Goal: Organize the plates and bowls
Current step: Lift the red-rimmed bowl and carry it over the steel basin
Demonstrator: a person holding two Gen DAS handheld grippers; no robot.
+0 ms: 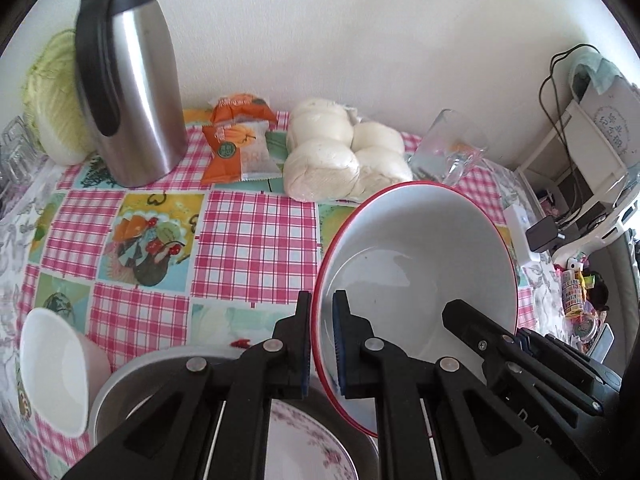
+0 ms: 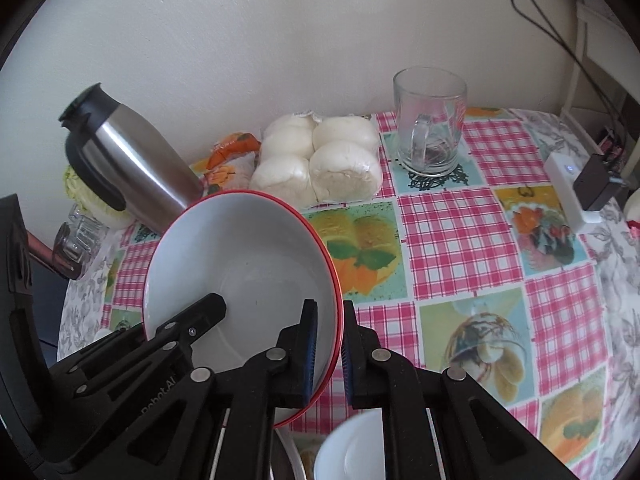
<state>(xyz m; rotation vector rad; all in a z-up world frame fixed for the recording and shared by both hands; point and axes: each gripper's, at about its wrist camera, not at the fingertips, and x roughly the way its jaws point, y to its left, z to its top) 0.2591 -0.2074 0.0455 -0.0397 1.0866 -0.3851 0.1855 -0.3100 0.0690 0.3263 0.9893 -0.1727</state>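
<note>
A white bowl with a red rim [image 1: 420, 256] hangs tilted above the checked tablecloth, held from both sides. My left gripper [image 1: 322, 302] is shut on its left rim, one pad inside and one outside. My right gripper [image 2: 329, 307] is shut on the opposite rim of the same bowl [image 2: 248, 256]. Below it, in the left wrist view, lie a small white bowl [image 1: 52, 368], a metal basin [image 1: 116, 380] and a floral plate [image 1: 304, 444] inside the basin. Another white bowl [image 2: 352, 448] shows at the bottom of the right wrist view.
At the back by the wall stand a steel thermos jug [image 1: 128, 92], a cabbage [image 1: 52, 92], snack packets [image 1: 240, 140], a bag of white buns [image 1: 340, 152] and a glass mug [image 2: 430, 120]. A white power strip with a black adapter [image 2: 568, 188] lies at the right edge.
</note>
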